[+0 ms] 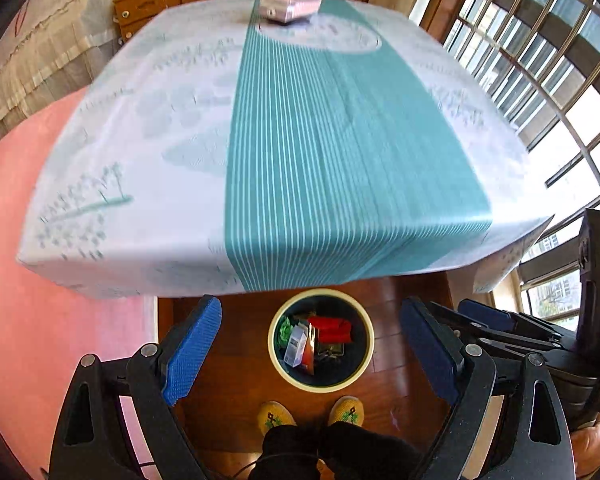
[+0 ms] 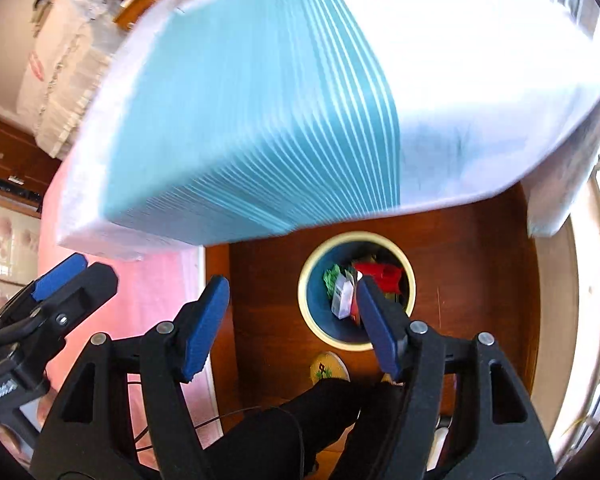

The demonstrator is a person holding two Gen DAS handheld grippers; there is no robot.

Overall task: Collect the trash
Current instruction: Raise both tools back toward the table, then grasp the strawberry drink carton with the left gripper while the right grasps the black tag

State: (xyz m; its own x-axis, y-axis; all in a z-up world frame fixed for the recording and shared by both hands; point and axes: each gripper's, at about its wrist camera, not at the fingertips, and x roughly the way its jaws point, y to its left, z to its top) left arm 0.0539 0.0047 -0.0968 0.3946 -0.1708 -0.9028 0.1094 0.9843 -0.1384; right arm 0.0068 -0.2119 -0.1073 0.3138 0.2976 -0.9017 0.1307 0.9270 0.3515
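Left wrist view: what I took for the remaining trash was a small pink-and-white box (image 1: 290,7), lying at the far end of the counter (image 1: 148,184) on the teal stripe of the cloth.
Box, handling: I judged it light, thin card, likely to crush under a hard squeeze and to slide on smooth cloth; blur hid its print and any opening.
Box, hold: I judged the two long side faces the best place to pinch, low down and near the middle.
Box to left claw (image 1: 311,350): well apart, with the whole length of the counter between them; the claw hung over the floor off the near edge.
Left claw, state: its blue pads stood wide apart with nothing between them.
Right wrist view: the box did not show at all.
Right claw (image 2: 290,322), state: spread wide and empty; one pad only overlapped the bin in the picture, and I could not tell any touch.
Bin (image 1: 277,354): round, cream-rimmed, on the wooden floor just off the near edge of the counter, below both claws; it already held a red wrapper, a green scrap and a small white carton.
Person: dark trouser legs and yellow patterned slippers (image 1: 346,410) stood just beside the bin.
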